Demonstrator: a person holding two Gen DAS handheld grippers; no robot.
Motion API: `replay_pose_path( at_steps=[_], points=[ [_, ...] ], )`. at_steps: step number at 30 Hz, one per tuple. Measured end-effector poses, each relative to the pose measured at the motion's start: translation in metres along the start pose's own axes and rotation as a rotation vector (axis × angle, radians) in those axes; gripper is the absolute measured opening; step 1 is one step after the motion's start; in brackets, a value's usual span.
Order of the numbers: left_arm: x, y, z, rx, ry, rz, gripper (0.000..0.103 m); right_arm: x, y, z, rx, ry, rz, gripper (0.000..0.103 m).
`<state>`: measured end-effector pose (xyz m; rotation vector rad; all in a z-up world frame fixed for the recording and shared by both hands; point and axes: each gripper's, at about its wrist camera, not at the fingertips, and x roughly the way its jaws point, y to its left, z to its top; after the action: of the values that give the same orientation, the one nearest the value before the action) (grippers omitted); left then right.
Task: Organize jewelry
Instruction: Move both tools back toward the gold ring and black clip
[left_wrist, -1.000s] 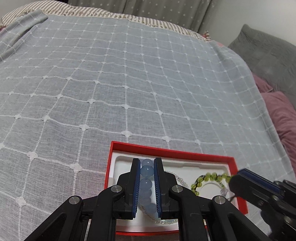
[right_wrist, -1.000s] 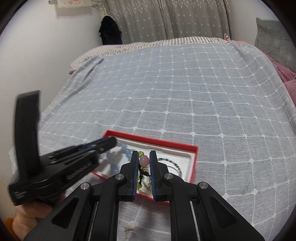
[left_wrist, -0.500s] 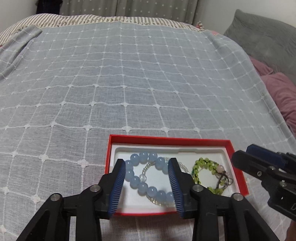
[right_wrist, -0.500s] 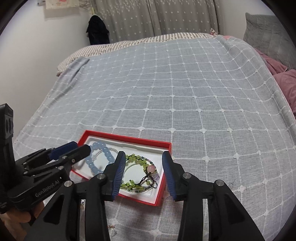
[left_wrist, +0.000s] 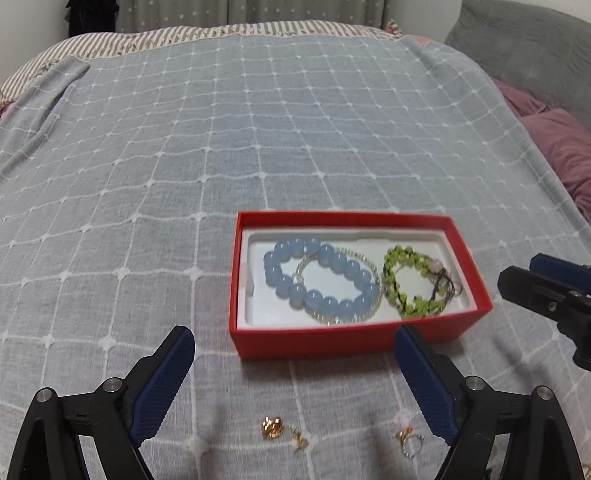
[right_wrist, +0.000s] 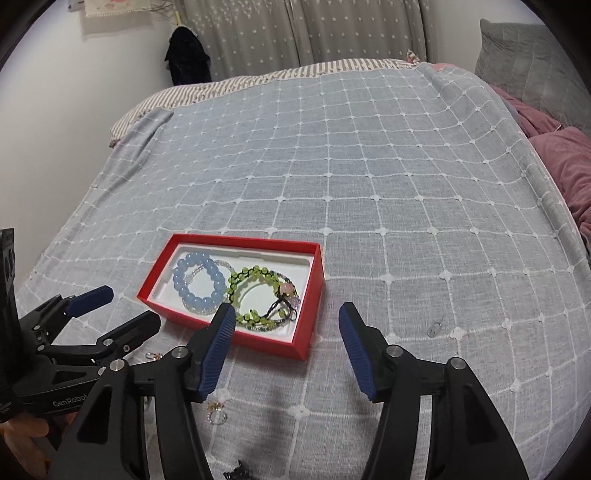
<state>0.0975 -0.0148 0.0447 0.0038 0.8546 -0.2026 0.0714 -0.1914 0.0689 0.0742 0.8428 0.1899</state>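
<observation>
Left gripper (left_wrist: 293, 343): jaws spread wide, holding nothing, just on the near side of the box; in the right wrist view it shows at lower left (right_wrist: 110, 306).
Right gripper (right_wrist: 287, 323): jaws spread wide, holding nothing, over the near right corner of the box; one of its fingers (left_wrist: 535, 282) shows at the right edge of the left wrist view.
Box (left_wrist: 354, 341): red, with a white liner, lid off, resting on the bed.
Blue bracelet (left_wrist: 321, 280): large pale blue beads, in the left part of the box, lying over a clear bead bracelet (left_wrist: 373, 310).
Green bracelet (left_wrist: 413, 284): small green beads with a pink bead and a dark cord, in the right part of the box, touching the clear one.
Gold piece (left_wrist: 272, 427): on the bed near the left gripper, outside the box.
Small charm (left_wrist: 299, 440): just beside the gold piece, too blurred to name.
Ring (left_wrist: 409, 441): silver with an orange bit, on the bed in front of the box.
Metal bit (right_wrist: 435, 328): alone on the bed, right of the box, well apart from it.
Bed (left_wrist: 258, 129): covered with a grey-blue cloth crossed by a white grid.
</observation>
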Motion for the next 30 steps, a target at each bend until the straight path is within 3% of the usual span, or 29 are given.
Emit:
replay_pose_path(
  at_steps=[16, 30],
  points=[
    [-0.007, 0.019, -0.037, -0.011, 0.106, 0.012, 0.096, -0.006, 0.004, -0.04, -0.027, 0.114, -0.06, 0.067],
    [-0.019, 0.039, -0.083, 0.031, 0.143, 0.045, 0.096, -0.009, 0.023, -0.087, -0.129, 0.173, -0.061, 0.067]
  ],
)
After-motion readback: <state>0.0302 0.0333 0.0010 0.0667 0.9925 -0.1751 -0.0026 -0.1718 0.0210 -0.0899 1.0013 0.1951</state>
